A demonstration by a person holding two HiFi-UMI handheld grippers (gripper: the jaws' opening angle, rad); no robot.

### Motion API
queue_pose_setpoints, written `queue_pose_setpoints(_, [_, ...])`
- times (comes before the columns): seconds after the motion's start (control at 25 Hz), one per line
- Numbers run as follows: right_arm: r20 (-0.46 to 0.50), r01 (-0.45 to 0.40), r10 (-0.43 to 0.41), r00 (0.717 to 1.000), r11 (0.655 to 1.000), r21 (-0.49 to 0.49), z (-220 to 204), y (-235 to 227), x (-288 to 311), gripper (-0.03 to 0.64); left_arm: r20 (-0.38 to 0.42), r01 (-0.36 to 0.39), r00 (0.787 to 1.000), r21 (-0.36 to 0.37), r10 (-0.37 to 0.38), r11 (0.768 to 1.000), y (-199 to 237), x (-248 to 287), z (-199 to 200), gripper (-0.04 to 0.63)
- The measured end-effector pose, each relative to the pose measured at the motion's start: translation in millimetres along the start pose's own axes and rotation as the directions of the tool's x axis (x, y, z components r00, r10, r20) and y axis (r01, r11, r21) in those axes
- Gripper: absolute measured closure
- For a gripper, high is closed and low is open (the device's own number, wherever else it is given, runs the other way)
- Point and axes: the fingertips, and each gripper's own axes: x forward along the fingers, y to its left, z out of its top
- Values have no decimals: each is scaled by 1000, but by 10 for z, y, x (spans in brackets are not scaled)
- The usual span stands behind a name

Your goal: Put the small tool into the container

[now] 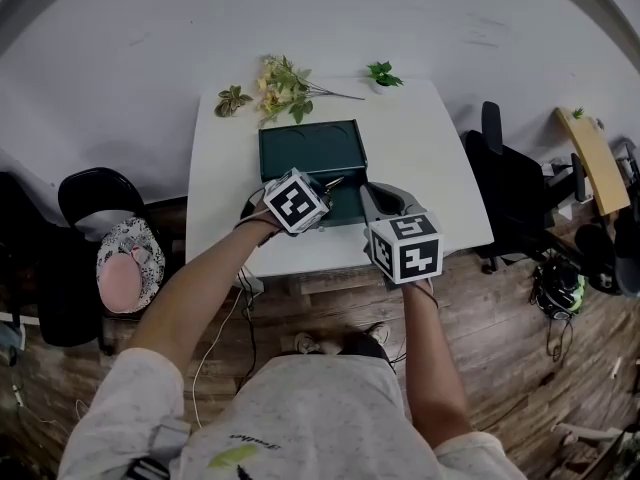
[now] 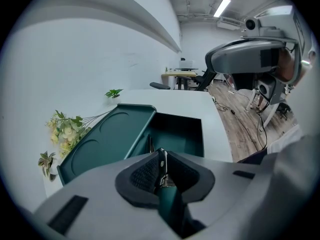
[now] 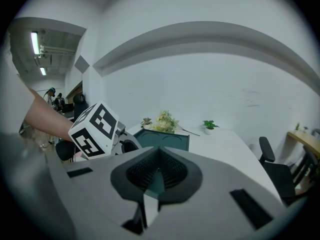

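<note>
Left gripper [image 2: 162, 159] clamps small tool [image 2: 170, 203], right gripper [image 3: 158, 160] closed empty; we'd release low inside container [image 2: 177, 133].

Matt green plastic container [image 1: 303, 149] on smooth white table [image 1: 425, 163]

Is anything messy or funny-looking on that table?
The flowers lie loose on the table behind the open box, with no vase. Nothing looks spilled or broken.
</note>
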Motion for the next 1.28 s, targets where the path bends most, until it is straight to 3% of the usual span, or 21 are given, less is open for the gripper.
queue_pose_setpoints(0.76, [-19, 11, -11, 1000, 1000, 7, -160, -52, -174, 612, -7, -29, 1000, -2, 29, 1000, -143, 49, -29, 526])
queue_pose_setpoints(1.28, [-28, 27, -27, 999, 1000, 5, -192, -52, -209, 613, 44, -46, 998, -39, 48, 998, -130, -1, -9, 525])
